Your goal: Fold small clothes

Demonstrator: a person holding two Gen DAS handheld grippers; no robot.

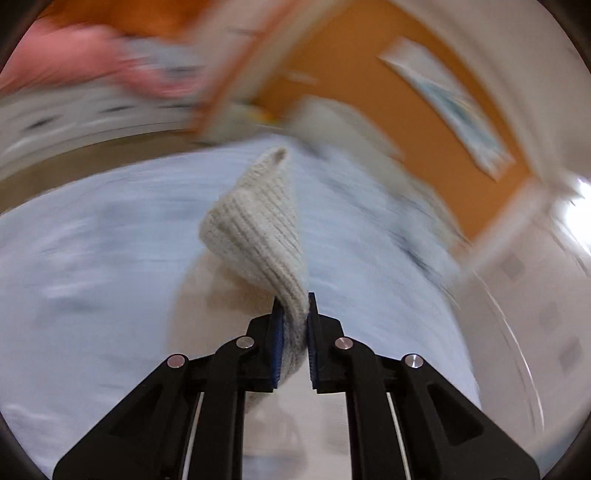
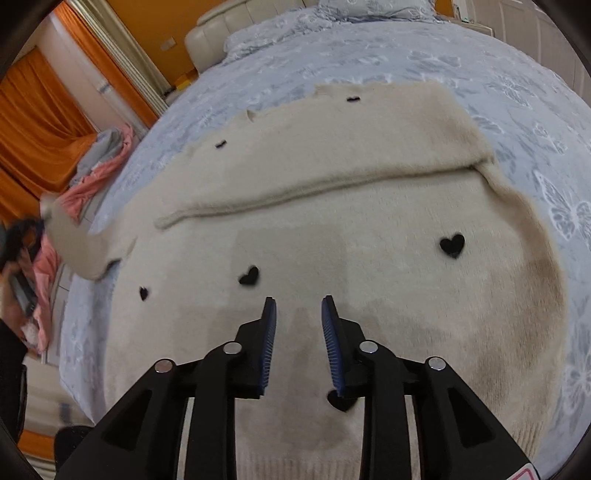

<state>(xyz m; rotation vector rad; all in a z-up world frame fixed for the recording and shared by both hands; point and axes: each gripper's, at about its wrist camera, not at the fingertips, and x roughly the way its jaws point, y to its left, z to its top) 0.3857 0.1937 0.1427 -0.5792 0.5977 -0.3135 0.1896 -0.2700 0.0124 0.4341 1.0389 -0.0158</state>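
Note:
A cream knit sweater (image 2: 332,236) with small black hearts lies spread on the bed, one sleeve folded across its upper part. My left gripper (image 1: 294,301) is shut on the ribbed cuff of the other sleeve (image 1: 255,229) and holds it lifted above the bed; this view is blurred by motion. That lifted sleeve shows at the left edge of the right wrist view (image 2: 77,240). My right gripper (image 2: 297,301) is open and empty, hovering just above the sweater's lower body.
The bed has a pale blue butterfly-print cover (image 2: 517,92) with a cream headboard (image 2: 229,22) at the far end. A pile of pink and grey clothes (image 2: 103,162) lies off the bed's left side. Orange curtains (image 2: 33,122) hang beyond.

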